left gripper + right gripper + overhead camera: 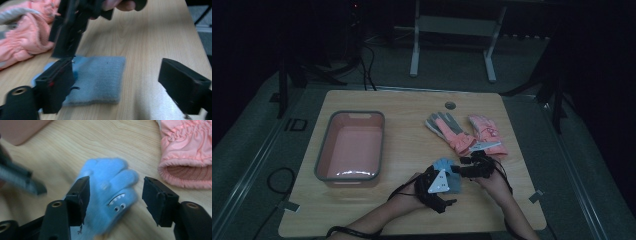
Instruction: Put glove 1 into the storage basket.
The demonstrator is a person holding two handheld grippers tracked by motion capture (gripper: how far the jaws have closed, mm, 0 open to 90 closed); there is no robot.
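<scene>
A light blue knit glove with a small face on it lies flat on the wooden table, near the front. In the right gripper view the blue glove sits between the jaws of my right gripper. The left pad is at the glove's edge and the right pad stands clear of it. In the left gripper view my left gripper is open wide. Its left jaw rests over the glove's grey-blue cuff, and the right gripper hangs just beyond. From above, the left gripper and right gripper meet over the glove.
A pink bin with a grey rim stands at the left, holding nothing. A grey and salmon glove and a pink glove lie behind the grippers; the pink glove's cuff is close to the right gripper.
</scene>
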